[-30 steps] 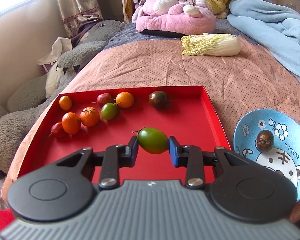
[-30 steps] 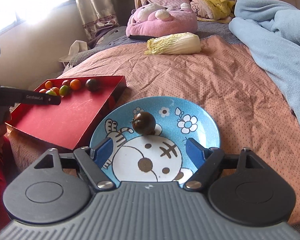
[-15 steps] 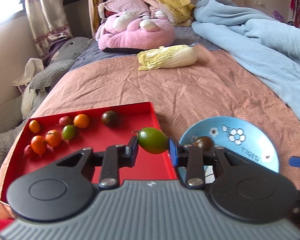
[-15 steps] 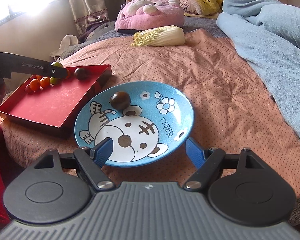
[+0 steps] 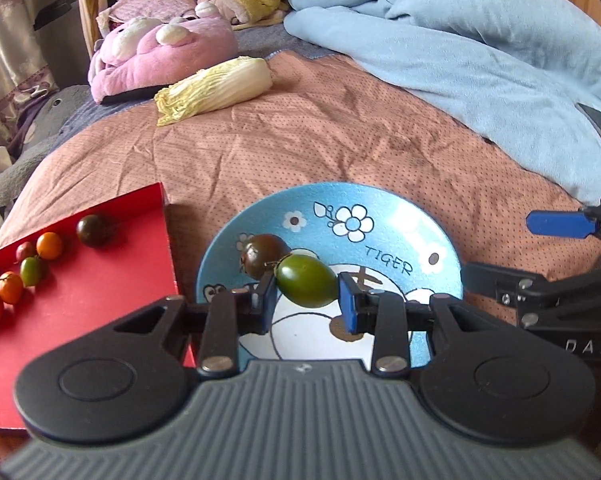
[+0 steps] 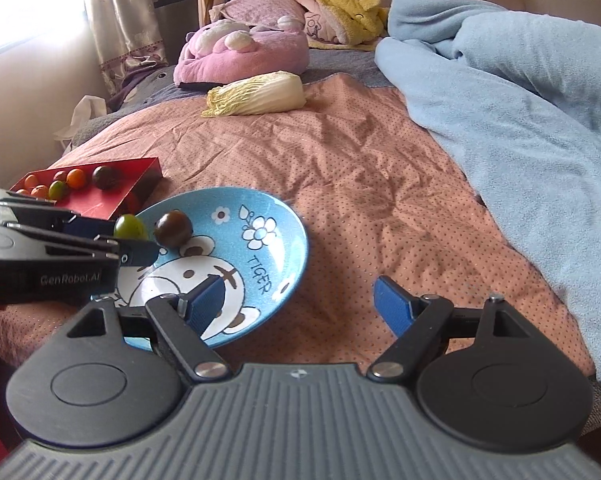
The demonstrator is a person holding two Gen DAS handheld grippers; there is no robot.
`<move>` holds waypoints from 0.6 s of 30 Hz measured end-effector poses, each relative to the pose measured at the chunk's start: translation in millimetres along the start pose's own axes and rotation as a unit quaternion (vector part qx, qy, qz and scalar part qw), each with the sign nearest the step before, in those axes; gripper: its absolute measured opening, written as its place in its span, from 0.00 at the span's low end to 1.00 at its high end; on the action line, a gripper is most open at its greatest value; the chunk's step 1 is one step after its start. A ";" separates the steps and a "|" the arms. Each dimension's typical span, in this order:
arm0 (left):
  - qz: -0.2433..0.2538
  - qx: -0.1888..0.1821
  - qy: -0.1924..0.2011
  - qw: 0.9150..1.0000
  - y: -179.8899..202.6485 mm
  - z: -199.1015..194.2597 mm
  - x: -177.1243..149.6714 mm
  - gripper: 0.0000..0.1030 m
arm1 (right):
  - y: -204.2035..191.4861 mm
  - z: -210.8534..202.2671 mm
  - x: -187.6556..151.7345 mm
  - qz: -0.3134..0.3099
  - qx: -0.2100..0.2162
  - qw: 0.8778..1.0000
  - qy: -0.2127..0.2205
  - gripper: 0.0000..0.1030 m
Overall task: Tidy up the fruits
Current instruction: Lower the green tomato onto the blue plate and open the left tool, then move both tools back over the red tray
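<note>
My left gripper (image 5: pixel 305 300) is shut on a green tomato (image 5: pixel 306 286) and holds it over the blue tiger plate (image 5: pixel 404 220), just beside the dark tomato (image 5: pixel 262 254) lying in the plate. From the right wrist view the same green tomato (image 6: pixel 129 227) hangs above the plate's (image 6: pixel 284 236) left rim next to the dark tomato (image 6: pixel 173 229). My right gripper (image 6: pixel 300 300) stands open over the bedspread by the plate's right edge, nothing between its fingers. The red tray (image 5: pixel 100 292) to the left holds several small orange, green and dark tomatoes.
A napa cabbage (image 5: pixel 216 90) lies further up the pink bedspread, a pink plush cushion (image 5: pixel 160 54) behind it. A light blue blanket (image 5: pixel 480 60) is heaped along the right side. Grey plush toys sit off the bed's left edge.
My left gripper carried the green tomato rightward from over the red tray to over the blue plate. The right gripper drifted right, off the plate's middle.
</note>
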State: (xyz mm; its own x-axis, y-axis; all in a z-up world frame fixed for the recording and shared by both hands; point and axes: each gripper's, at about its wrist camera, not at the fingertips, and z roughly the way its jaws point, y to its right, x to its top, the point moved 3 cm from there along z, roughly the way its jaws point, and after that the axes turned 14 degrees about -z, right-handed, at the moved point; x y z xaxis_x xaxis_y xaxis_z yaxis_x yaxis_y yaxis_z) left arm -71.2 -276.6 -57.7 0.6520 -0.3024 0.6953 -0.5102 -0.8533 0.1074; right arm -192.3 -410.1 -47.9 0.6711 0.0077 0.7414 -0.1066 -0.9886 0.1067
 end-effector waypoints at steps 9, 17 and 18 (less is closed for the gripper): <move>0.021 -0.005 0.010 1.000 13.3 1.9 0.0 0.51 | 11.6 -4.1 0.5 0.017 -0.014 1.000 0.013 0.83; 0.015 -0.018 0.034 0.999 9.8 -15.7 11.2 0.69 | 16.3 -8.1 6.6 0.030 -0.020 0.999 0.026 0.87; 0.016 -0.017 0.036 0.999 7.6 -18.4 13.0 0.69 | 16.5 -8.3 7.2 0.031 -0.021 0.999 0.027 0.87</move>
State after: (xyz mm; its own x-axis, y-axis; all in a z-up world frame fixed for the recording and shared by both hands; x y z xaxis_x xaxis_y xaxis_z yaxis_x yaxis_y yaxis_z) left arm -76.9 -279.3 -34.8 0.5931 -0.2966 0.7485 -0.5498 -0.8284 0.1074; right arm -195.2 -425.1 -35.3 0.6219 -0.0445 0.7818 -0.1777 -0.9804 0.0855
